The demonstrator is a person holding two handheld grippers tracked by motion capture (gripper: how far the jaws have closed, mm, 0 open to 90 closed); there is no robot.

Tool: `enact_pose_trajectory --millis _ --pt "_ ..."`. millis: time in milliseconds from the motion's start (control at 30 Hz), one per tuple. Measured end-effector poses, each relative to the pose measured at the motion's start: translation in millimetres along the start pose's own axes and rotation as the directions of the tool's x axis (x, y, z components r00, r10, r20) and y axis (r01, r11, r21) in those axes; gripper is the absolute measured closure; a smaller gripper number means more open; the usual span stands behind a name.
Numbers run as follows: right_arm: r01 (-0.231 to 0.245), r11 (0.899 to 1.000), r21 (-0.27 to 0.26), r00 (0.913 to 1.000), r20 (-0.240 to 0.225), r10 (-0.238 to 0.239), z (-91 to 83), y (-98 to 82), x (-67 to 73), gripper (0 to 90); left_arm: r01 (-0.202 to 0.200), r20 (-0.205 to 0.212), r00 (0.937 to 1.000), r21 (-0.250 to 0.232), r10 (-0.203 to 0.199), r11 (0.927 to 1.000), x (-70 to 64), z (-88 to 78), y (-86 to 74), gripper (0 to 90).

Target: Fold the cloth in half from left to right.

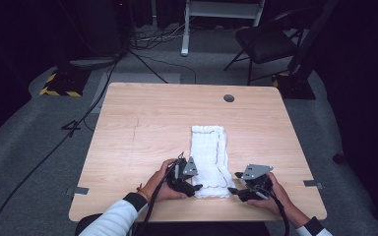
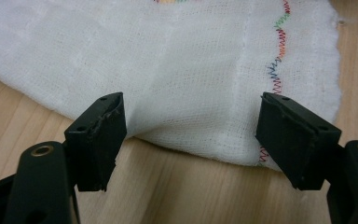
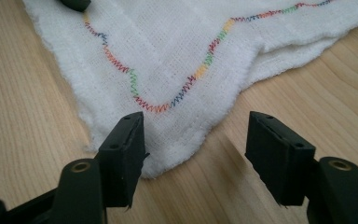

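Note:
A white folded cloth (image 1: 209, 157) with a multicoloured zigzag seam lies flat on the wooden table (image 1: 147, 123), its long side running away from the person. My left gripper (image 1: 197, 188) sits at the cloth's near left corner, jaws apart. In the left gripper view the cloth (image 2: 177, 70) edge lies just beyond the open left gripper (image 2: 191, 135), with nothing pinched. My right gripper (image 1: 234, 183) stands open at the near right corner. In the right gripper view the cloth (image 3: 168, 56) corner reaches between the jaws of the right gripper (image 3: 196, 149), and the pads do not press on it.
A round cable hole (image 1: 229, 98) sits near the table's far edge. Beyond the table stand a black chair (image 1: 266, 42) and a stand with a yellow-black base (image 1: 61, 86). Cables run over the grey floor at the left. Bare wood surrounds the cloth.

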State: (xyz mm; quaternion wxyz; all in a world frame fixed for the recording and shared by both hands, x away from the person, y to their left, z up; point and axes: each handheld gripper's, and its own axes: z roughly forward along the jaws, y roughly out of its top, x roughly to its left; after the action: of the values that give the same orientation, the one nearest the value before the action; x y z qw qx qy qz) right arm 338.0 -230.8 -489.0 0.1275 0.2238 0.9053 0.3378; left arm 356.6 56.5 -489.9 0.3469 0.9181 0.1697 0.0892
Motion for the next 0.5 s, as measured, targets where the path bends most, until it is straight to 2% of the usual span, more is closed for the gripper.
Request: enact_pose_trajectory --millis 200,333,500 --pt "-0.008 0.999 -0.037 0.9999 0.014 0.009 -6.8 1.7 -4.9 37.4 0.026 0.016 0.9996 -0.041 -0.026 0.9988 1.4 -16.1 -4.2 24.1" --pt "-0.027 0.996 -0.081 0.9989 0.037 0.030 -16.8 4.0 -13.9 37.3 0.064 0.025 0.9977 -0.080 -0.062 0.9947 4.8 -27.9 -6.7 21.1" --pt "-0.049 0.991 -0.122 0.9961 0.067 0.057 -24.5 9.7 -26.3 37.2 0.082 -0.012 0.9964 -0.122 -0.084 0.9891 13.0 -40.5 -4.6 20.9"
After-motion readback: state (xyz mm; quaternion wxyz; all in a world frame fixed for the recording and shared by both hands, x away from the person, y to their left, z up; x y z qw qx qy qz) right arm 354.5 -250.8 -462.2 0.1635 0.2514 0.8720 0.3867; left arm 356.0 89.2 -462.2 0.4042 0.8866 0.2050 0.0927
